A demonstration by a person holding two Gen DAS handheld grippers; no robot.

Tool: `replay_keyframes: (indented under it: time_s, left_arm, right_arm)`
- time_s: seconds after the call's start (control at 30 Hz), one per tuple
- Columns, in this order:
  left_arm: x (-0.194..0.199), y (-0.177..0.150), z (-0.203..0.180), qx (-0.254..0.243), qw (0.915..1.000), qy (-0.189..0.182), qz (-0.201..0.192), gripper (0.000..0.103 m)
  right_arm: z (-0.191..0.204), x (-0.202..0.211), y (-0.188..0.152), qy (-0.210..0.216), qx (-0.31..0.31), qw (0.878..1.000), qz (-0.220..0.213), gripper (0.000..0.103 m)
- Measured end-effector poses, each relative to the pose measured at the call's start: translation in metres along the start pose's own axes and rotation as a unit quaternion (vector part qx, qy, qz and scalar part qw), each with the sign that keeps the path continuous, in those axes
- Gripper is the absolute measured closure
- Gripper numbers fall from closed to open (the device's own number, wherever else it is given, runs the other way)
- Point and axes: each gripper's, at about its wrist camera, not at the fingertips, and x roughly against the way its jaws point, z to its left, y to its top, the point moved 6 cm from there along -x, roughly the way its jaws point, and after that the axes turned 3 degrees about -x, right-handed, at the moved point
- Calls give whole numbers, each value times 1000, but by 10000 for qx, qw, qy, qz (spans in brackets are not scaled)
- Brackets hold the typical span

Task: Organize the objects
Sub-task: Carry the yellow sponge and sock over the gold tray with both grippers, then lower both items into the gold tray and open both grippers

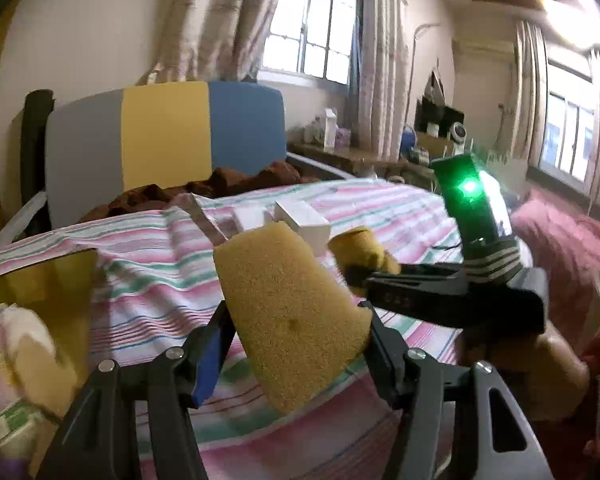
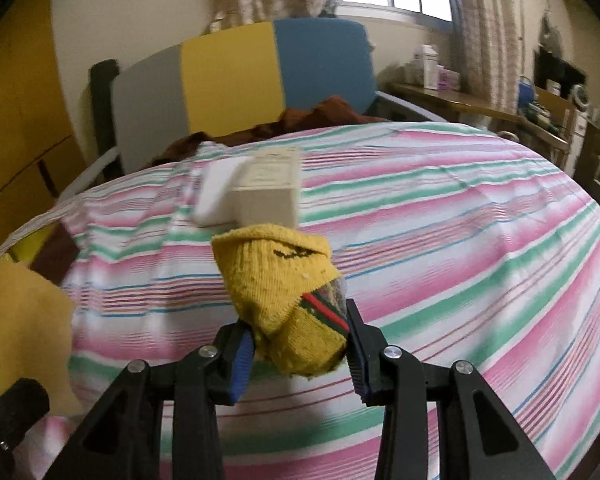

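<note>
The left tool point(image 1: 296, 320) grips a yellow foam sponge block point(image 1: 288, 316) by its lower sides; it is light and squashy, so a hold lower on the body is likely steadier. The right tool point(image 2: 300, 340) pinches a soft, limp, rolled yellow knitted sock point(image 2: 284, 300) at its red-and-green banded cuff. Both tools point slightly downward, above the pink-and-green striped bed cover point(image 2: 460, 240). Beyond the sock on the cover lies what looks like a white cardboard box point(image 2: 268, 188), blurred.
</note>
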Motion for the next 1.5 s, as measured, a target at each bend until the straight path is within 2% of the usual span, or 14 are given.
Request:
replay_keyframes:
  time_s: [0.3,0.53,0.67,0.8,0.87,0.97,1.07,1.27,1.33,1.37,1.4,1.43,1.5]
  left_arm:
    - [51,3,69,578,9973,427,-158,41]
    - [85,2,145,1099,9897,892,-232,41]
    - [96,3,192,1272,9848,1167,-174,41]
    - [100,-3,238,1589,9779,1356,-28,40]
    - [99,-6,258,1682,9754,1420,79,40]
    - [98,-12,284,1884,9707,1476,221,40]
    - [93,-17,300,2122,9656,1469,330,40]
    - [70,-20,328,2297,9600,1451,675,39]
    - [60,-22,335,2239,9579,1540,933,32]
    - [54,-25,340,2141,9541,1764,1132,29]
    - [52,-26,343,2082,9500,1967,1239,18]
    - [52,-28,345,2043,9459,2152,1311,15]
    - [56,-29,345,2105,9441,2207,1247,15]
  right_arm:
    - [110,20,5,954,486,9942,90,62]
    - [196,21,5,1586,817,9835,303,62]
    - [242,18,9,1781,1118,9771,317,62]
    - [274,3,14,1740,1263,9758,400,59]
    - [281,-9,15,1620,1194,9783,499,51]
    - [279,-16,13,1618,1007,9792,689,46]
    - [269,-10,13,1698,779,9806,593,34]
    - [253,7,8,1802,591,9805,520,32]
    - [250,10,6,1845,514,9799,561,32]
    - [249,11,5,1880,480,9793,577,32]
    - [247,12,4,1903,447,9790,584,32]
    - [245,13,3,1899,439,9791,584,32]
    - [242,15,1,1909,430,9789,581,32]
